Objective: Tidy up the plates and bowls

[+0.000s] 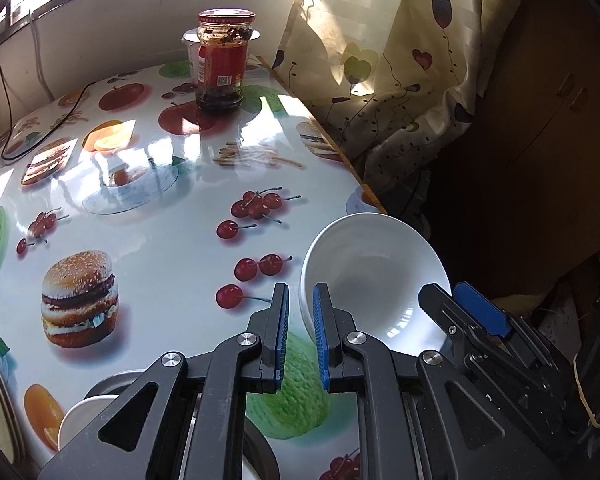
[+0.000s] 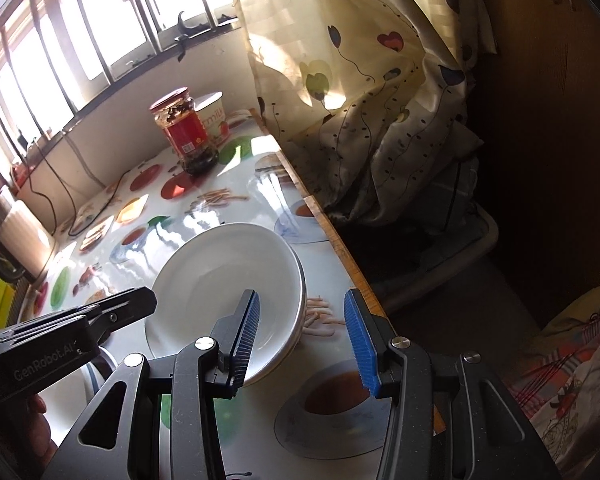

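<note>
Flanking white bowls (image 2: 228, 276), both grippers

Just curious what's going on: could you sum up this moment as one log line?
stage: at stacked bowls | left gripper: at rim, grip unclear | right gripper: open, straddling rim

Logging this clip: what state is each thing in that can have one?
White bowl: upright, empty, top of a stack near the table edge.
Jar: upright, lid on, partly full.
Paper cup: upright behind the jar.
Left gripper: narrow gap, its fingers either side of the bowl's rim.
Right gripper: open, holding nothing, one finger over the bowl.
</note>
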`<state>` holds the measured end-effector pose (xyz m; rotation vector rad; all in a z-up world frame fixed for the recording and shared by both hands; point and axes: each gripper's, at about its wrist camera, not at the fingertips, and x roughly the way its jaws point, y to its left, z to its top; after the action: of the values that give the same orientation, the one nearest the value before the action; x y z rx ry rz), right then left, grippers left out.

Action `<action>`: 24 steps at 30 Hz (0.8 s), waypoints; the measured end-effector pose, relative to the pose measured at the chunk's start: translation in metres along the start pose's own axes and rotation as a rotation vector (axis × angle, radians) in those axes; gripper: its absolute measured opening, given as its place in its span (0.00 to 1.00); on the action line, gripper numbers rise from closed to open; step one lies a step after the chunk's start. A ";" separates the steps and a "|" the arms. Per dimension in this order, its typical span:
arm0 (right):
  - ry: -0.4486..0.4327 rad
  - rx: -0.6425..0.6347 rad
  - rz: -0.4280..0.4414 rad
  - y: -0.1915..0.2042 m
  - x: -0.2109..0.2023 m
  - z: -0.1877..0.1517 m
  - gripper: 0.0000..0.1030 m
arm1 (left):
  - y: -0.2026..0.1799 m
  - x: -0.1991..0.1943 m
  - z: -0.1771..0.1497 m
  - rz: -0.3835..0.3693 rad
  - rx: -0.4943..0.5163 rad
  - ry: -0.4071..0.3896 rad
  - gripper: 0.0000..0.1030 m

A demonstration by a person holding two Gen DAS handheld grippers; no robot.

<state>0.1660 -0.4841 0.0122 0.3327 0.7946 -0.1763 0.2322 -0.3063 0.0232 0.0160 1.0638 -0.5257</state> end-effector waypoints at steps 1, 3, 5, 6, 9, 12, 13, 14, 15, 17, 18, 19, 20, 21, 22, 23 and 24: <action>0.000 -0.003 0.001 0.001 0.001 0.000 0.43 | 0.000 0.001 0.000 -0.002 -0.001 0.004 0.12; 0.001 -0.010 0.002 0.001 0.003 0.001 0.42 | -0.002 0.002 -0.001 -0.001 -0.002 0.005 0.12; 0.006 -0.017 0.004 0.002 0.005 0.002 0.36 | -0.004 0.004 -0.001 -0.004 0.002 0.007 0.12; 0.005 -0.022 0.003 0.003 0.006 0.002 0.35 | -0.004 0.005 -0.001 -0.002 0.000 0.012 0.12; 0.008 -0.027 0.000 0.004 0.008 0.003 0.32 | -0.003 0.007 -0.001 -0.003 -0.004 0.013 0.12; 0.009 -0.026 -0.002 0.003 0.008 0.004 0.25 | -0.004 0.009 -0.001 -0.002 -0.002 0.019 0.12; 0.009 -0.027 -0.001 0.003 0.009 0.004 0.23 | -0.004 0.009 -0.001 -0.004 0.001 0.019 0.12; 0.009 -0.028 -0.001 0.004 0.009 0.004 0.21 | -0.005 0.009 -0.002 -0.001 0.003 0.018 0.12; 0.010 -0.029 -0.001 0.004 0.010 0.004 0.20 | -0.005 0.009 -0.001 0.000 0.001 0.017 0.12; 0.015 -0.034 0.000 0.004 0.011 0.004 0.13 | -0.005 0.010 -0.001 -0.003 -0.001 0.018 0.12; 0.016 -0.040 -0.006 0.004 0.012 0.004 0.13 | -0.004 0.010 -0.001 -0.005 -0.004 0.018 0.12; 0.015 -0.042 -0.005 0.004 0.012 0.004 0.13 | -0.004 0.010 -0.002 -0.004 -0.002 0.017 0.12; 0.015 -0.042 -0.003 0.004 0.012 0.004 0.12 | -0.004 0.010 -0.002 -0.002 -0.003 0.018 0.12; 0.014 -0.041 -0.002 0.004 0.012 0.004 0.12 | -0.004 0.011 -0.002 -0.004 -0.006 0.020 0.11; 0.014 -0.042 -0.003 0.004 0.013 0.004 0.11 | -0.004 0.012 -0.002 -0.002 -0.007 0.022 0.10; 0.014 -0.043 -0.002 0.004 0.013 0.004 0.10 | -0.003 0.012 -0.002 -0.002 -0.007 0.022 0.10; 0.013 -0.044 -0.002 0.005 0.012 0.004 0.10 | -0.003 0.012 -0.002 -0.004 -0.009 0.021 0.10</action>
<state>0.1786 -0.4816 0.0070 0.2916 0.8111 -0.1588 0.2337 -0.3130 0.0129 0.0113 1.0865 -0.5248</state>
